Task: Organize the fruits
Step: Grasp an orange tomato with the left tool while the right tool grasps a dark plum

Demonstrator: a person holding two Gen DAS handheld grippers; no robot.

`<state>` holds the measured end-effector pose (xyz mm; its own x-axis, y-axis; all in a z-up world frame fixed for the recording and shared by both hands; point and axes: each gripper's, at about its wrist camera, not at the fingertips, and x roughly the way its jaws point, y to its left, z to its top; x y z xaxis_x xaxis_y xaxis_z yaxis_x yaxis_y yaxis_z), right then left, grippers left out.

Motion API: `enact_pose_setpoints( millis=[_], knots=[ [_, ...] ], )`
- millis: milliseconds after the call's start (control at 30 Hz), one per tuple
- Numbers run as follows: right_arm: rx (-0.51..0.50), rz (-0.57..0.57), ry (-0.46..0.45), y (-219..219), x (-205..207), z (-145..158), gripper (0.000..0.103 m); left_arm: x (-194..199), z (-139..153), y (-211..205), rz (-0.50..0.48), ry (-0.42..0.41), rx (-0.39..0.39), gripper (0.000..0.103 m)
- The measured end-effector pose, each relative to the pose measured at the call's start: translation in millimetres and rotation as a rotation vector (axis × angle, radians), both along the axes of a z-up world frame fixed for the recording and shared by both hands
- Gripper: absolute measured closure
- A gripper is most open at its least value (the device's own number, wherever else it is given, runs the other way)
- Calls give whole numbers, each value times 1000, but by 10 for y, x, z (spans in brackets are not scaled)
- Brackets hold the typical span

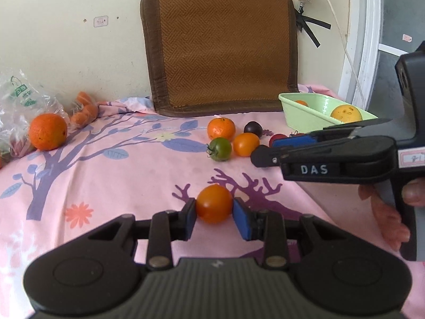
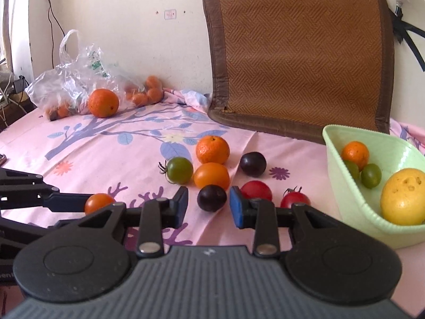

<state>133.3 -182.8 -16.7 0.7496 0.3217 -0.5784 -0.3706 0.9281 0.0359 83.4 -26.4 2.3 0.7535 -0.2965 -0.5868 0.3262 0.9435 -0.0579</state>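
- A cream wall (image 2: 127,13), scuffed, in daylight.
- A brown woven mat (image 2: 297,50) leans against it.
- A pink floral sheet (image 1: 106,175) covers the surface.
- A white door frame (image 1: 364,40) at the right.

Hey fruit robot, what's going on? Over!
Left gripper shut on orange tomato. Right gripper open around dark plum. Green basket ahead-right, nothing blocking.

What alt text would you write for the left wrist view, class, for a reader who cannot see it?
The left hand-held gripper pinches a small round orange tomato over a pink floral bedsheet. Beyond it lie a round green tomato, other small fruits and a pale green plastic basket holding a bumpy yellow citrus fruit; the right hand-held gripper reaches in from the right.
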Motion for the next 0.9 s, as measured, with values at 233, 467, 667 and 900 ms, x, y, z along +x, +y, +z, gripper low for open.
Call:
enact_pose_setpoints(
  millis=[233,467,667,900],
  knots=[
    [48,-29,-12,-158,-239,44,77,2,-16,16,-7,3,-15,73],
    [64,-158,-48,-728,-971,63,77,-137,60,-140,-152,-23,-109,73],
    [31,-288,-68,-1134,-1366,7,77,-252,89,-884,-341,25,-124,73],
    [87,-272,-47,-1408,-1376,-45,77,-366,-21,-1399,-402,35,-7,73]
  ],
)
